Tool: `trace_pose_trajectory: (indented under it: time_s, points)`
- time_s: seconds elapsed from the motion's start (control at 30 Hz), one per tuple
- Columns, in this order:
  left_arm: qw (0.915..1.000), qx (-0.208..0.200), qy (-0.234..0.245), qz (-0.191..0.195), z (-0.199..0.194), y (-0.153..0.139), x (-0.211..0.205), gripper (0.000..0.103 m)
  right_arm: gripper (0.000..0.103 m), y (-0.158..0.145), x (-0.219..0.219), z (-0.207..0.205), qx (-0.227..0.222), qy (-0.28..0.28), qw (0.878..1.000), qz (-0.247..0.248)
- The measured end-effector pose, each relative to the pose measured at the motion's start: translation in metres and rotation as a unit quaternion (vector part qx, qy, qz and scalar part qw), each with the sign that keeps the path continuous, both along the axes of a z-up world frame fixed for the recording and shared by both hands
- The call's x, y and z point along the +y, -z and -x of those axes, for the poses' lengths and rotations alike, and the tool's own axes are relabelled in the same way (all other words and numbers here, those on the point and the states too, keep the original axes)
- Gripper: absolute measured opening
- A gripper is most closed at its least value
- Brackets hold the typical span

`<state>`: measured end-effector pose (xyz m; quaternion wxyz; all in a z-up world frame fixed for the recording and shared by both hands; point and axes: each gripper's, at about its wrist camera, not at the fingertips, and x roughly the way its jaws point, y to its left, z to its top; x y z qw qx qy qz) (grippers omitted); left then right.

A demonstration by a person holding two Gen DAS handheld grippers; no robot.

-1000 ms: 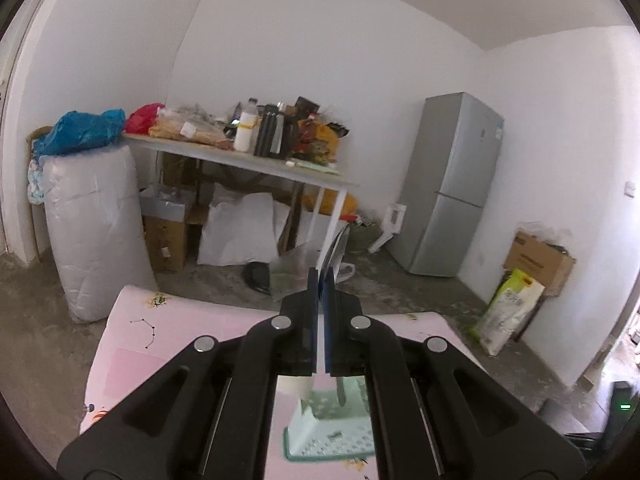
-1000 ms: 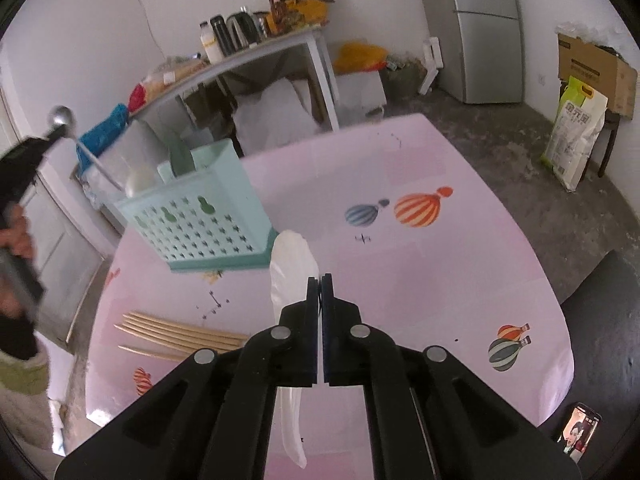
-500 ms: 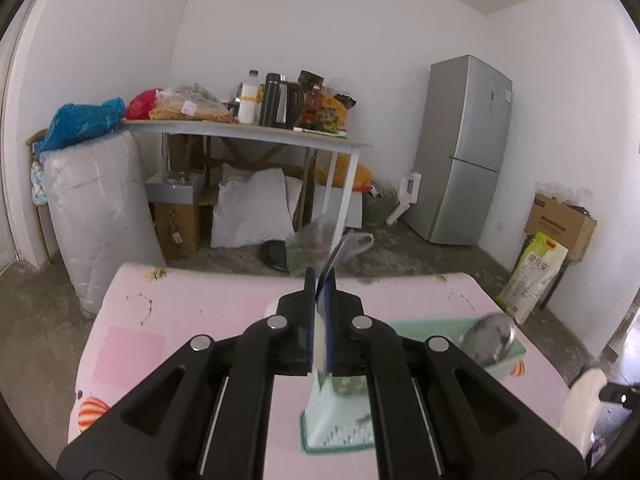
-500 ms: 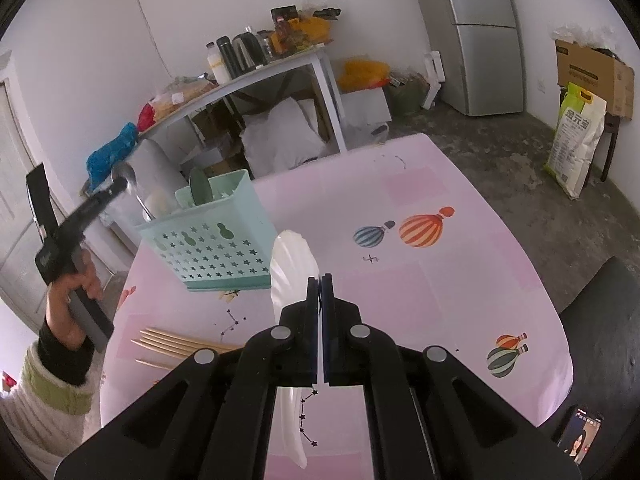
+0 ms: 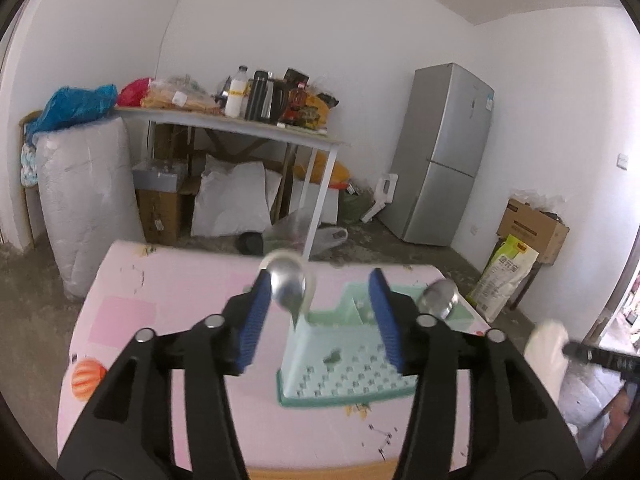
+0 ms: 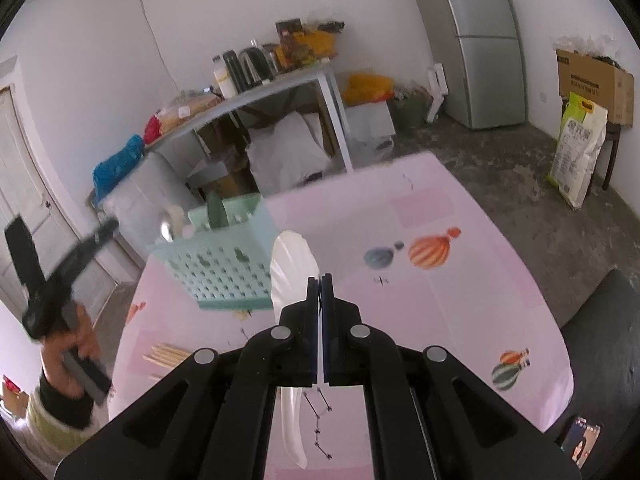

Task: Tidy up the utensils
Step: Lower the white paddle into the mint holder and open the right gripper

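Observation:
A mint green utensil basket (image 5: pixel 344 364) stands on the pink table (image 5: pixel 168 320). My left gripper (image 5: pixel 318 312) is open just above the basket, and a metal spoon (image 5: pixel 287 280) stands bowl-up between its fingers, handle down in the basket. A second metal spoon (image 5: pixel 438 298) shows at the basket's right. My right gripper (image 6: pixel 319 284) is shut on a white rice paddle (image 6: pixel 292 268), held above the table beside the basket (image 6: pixel 224 264). The left gripper (image 6: pixel 60 284) shows at the left in the right wrist view.
Wooden chopsticks (image 6: pixel 166 356) lie on the table near its left front. Behind the table are a cluttered white table (image 5: pixel 240 128), a large white sack (image 5: pixel 88 204), a fridge (image 5: pixel 444 152) and a cardboard box (image 5: pixel 532 228).
My left gripper has opened and let go of the metal spoon, which now stands in the basket. My right gripper has risen a little with the rice paddle.

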<state>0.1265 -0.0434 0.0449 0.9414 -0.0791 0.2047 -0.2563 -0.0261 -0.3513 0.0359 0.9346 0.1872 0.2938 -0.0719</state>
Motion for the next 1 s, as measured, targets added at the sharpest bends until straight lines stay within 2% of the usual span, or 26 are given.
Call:
trace_pose_trajectory:
  time_s: [0.2,0.43,0.57,0.73,0.9,1.0]
  points:
    - [0.9985,0.042,0.016,-0.033,0.025,0.022,-0.002,0.064,0.002,-0.038,-0.001,-0.018,-0.073,0.020,0.997,0.012]
    - [0.9965,0.066,0.015,-0.049,0.040,0.039,0.005,0.071,0.002,-0.065,0.007,-0.060,-0.166,0.053,0.984,0.041]
    - [0.9963,0.069,0.003,-0.052,0.039,0.039,0.012,0.073,0.002,-0.063,0.018,-0.090,-0.205,0.069,0.974,0.072]
    - [0.9960,0.067,-0.010,-0.059,0.034,0.038,0.020,0.074,0.002,-0.056,0.029,-0.125,-0.230,0.074,0.966,0.097]
    - [0.9954,0.070,-0.017,-0.063,0.029,0.041,0.025,0.074,0.002,-0.035,0.043,-0.152,-0.225,0.058,0.964,0.127]
    - [0.9952,0.068,-0.017,-0.068,0.026,0.043,0.024,0.074,0.002,-0.016,0.046,-0.161,-0.211,0.048,0.968,0.126]
